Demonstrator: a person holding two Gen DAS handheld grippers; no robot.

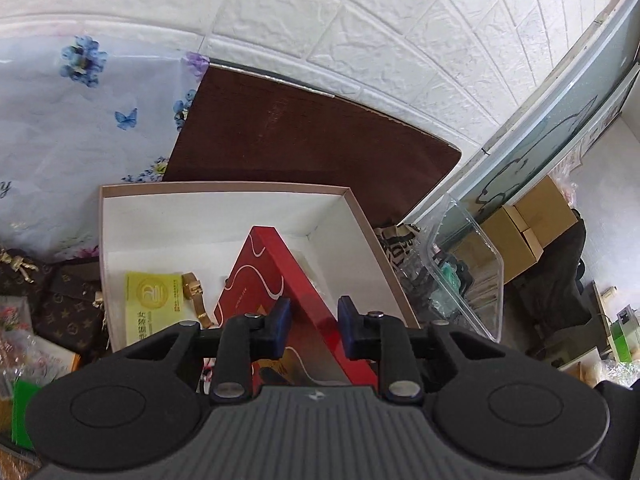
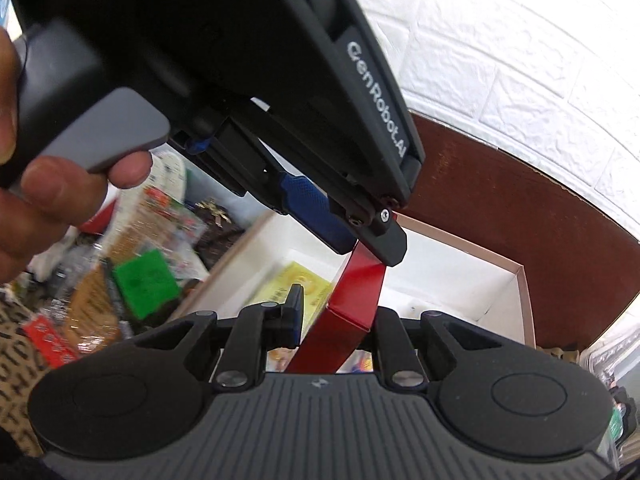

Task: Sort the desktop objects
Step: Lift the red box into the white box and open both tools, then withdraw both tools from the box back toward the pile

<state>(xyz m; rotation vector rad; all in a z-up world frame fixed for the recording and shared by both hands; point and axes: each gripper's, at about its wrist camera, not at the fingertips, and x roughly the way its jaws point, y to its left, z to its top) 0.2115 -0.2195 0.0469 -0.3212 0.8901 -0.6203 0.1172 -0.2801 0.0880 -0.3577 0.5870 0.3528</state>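
Observation:
A red box with white wavy lines point(image 1: 272, 280) leans tilted inside an open white cardboard box point(image 1: 224, 208). My left gripper point(image 1: 314, 322) straddles the red box's long edge; its blue pads stand a little apart, so the grip is unclear. In the right wrist view the left gripper point(image 2: 360, 232) sits on top of the red box point(image 2: 352, 304). My right gripper point(image 2: 336, 320) has the red box's side between its fingers; only the left pad point(image 2: 296, 316) shows.
A yellow-green card point(image 1: 154, 300) and a gold watch point(image 1: 194, 292) lie in the white box. A brown board point(image 1: 304, 132) leans on the white brick wall. A clear plastic bin point(image 1: 464, 272) stands right. A brown monogram bag point(image 1: 60, 308) and packets point(image 2: 144, 280) lie left.

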